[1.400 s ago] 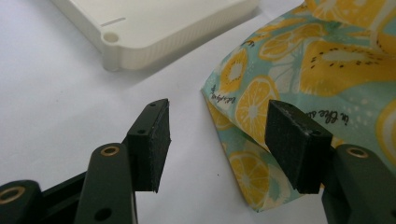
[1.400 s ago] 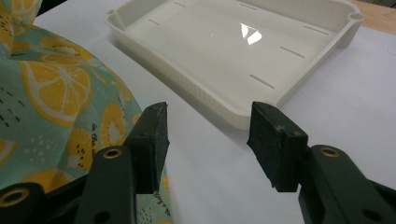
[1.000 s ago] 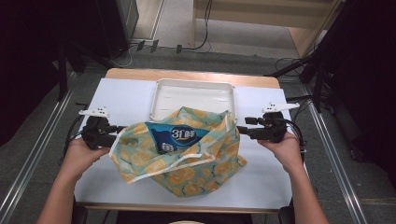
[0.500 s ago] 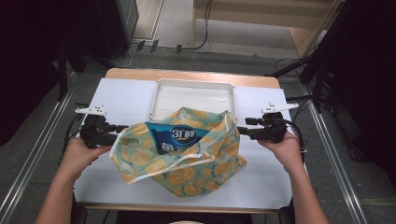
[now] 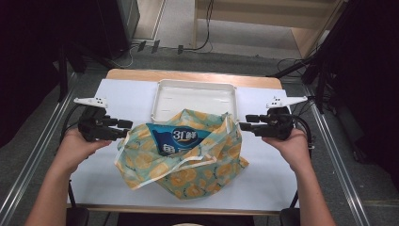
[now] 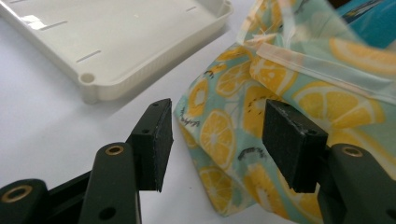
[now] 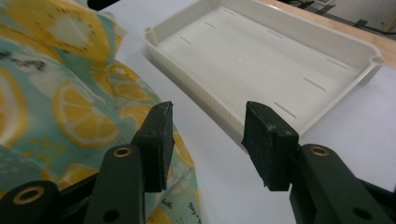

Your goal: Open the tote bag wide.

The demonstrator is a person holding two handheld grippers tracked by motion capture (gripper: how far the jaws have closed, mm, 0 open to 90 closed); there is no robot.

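A teal cloth bag printed with lemons [image 5: 188, 174] lies slumped on the white table, its mouth open around a blue package [image 5: 176, 139]. My left gripper [image 5: 126, 124] hovers at the bag's left edge, open. Its jaws have just been closing, and its pads touch nothing; bag cloth [image 6: 299, 79] lies just beyond them. My right gripper [image 5: 243, 126] hovers at the bag's right edge, also open. Its jaws too have just been closing, with nothing between them. In the right gripper view the bag [image 7: 70, 112] lies to the left of the right gripper [image 7: 208, 140].
A white plastic tray [image 5: 195, 84] with nothing in it stands right behind the bag, and its corner [image 6: 88, 79] is close to the left jaws. Its near wall [image 7: 196, 88] runs past the right jaws. White table surface [image 5: 127, 101] extends to both sides.
Both hands have lifted their grippers slightly beside the bag. The bag and the tray have not moved.
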